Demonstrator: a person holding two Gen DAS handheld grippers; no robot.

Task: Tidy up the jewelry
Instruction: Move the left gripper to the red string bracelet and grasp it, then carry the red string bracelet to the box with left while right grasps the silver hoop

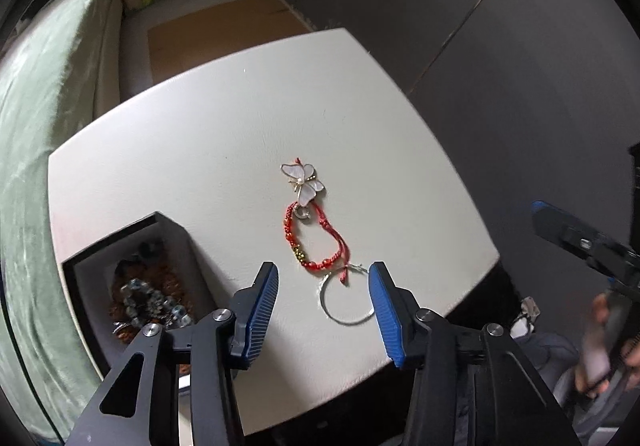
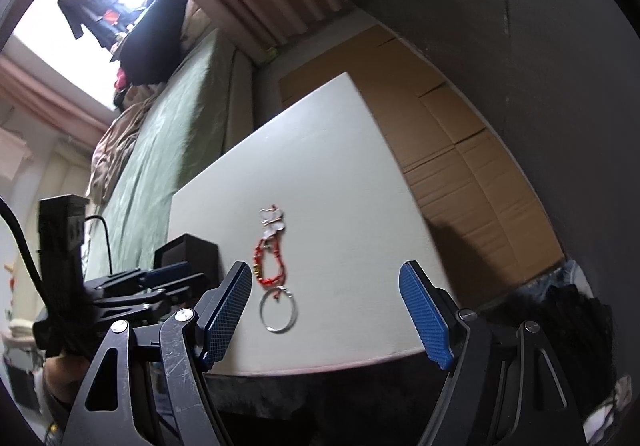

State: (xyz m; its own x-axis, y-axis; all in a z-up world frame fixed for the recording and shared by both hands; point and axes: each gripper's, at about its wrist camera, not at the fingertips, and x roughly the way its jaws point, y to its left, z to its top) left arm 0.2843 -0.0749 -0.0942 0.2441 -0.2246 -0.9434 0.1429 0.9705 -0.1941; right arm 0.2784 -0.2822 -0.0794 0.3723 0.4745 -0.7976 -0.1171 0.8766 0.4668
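Your left hand-held gripper (image 1: 323, 278) hovers spread and empty over the silver ring (image 1: 347, 296) near the worktop's (image 1: 180, 150) near edge, the right hand-held gripper (image 2: 325, 282) likewise spread, bare surface beyond, while the black box (image 1: 96, 246) at left holds beaded jewelry (image 1: 148, 302).

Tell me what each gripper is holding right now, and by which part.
Nothing is held. The left gripper and right gripper are open and empty; the silver ring lies untouched on the table.
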